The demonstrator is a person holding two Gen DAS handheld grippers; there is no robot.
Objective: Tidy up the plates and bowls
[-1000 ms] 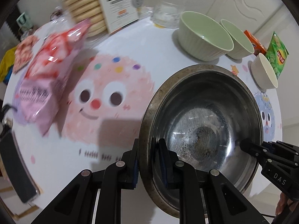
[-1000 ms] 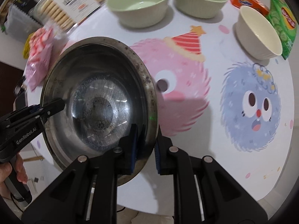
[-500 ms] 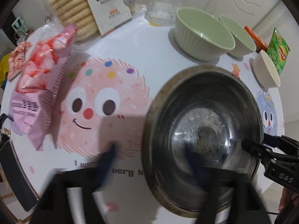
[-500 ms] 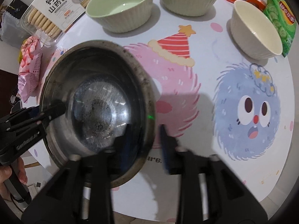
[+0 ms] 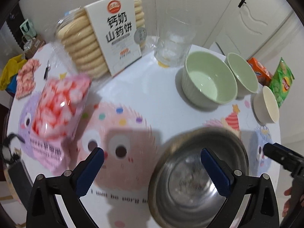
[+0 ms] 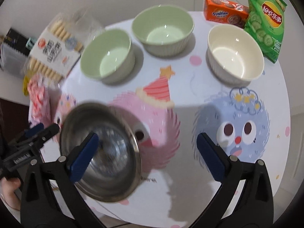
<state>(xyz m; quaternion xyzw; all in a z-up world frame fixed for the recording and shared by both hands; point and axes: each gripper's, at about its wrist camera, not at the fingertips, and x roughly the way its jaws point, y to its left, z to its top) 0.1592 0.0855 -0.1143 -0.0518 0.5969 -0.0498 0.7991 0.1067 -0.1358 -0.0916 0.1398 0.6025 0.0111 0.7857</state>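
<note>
Item: steel bowl (image 5: pixel 197 172), set down at the near edge of the worktop (image 5: pixel 152 87), over the pink monster print. Released. My left tongs (image 5: pixel 152 163) and right tongs (image 6: pixel 147 146) had both just been opening and stood wide, nothing pressed between the pads; the bowl's rim sat under one finger of each but I judged it free of both.

Progress: early. One bowl placed; none nested or stacked so far as I could see. No plates were in view.

Remaining, by my reckoning: two green bowls (image 6: pixel 106 56) (image 6: pixel 163 30) side by side at the far side, and one cream bowl (image 6: pixel 235 53) to their right, apart from them. All three stood upright, separate and empty.

Condition of the steel bowl: round, shallow, dull metal, dark spotting along the rim, a grey scuffed patch at the bottom. Upright. Blurred in both views, so finer marks could not be listed.

Surroundings: biscuit pack (image 5: pixel 106 39), pink snack bag (image 5: pixel 57 112), glass (image 5: pixel 173 43), orange box (image 6: pixel 226 13), green crisp bag (image 6: pixel 266 20).
</note>
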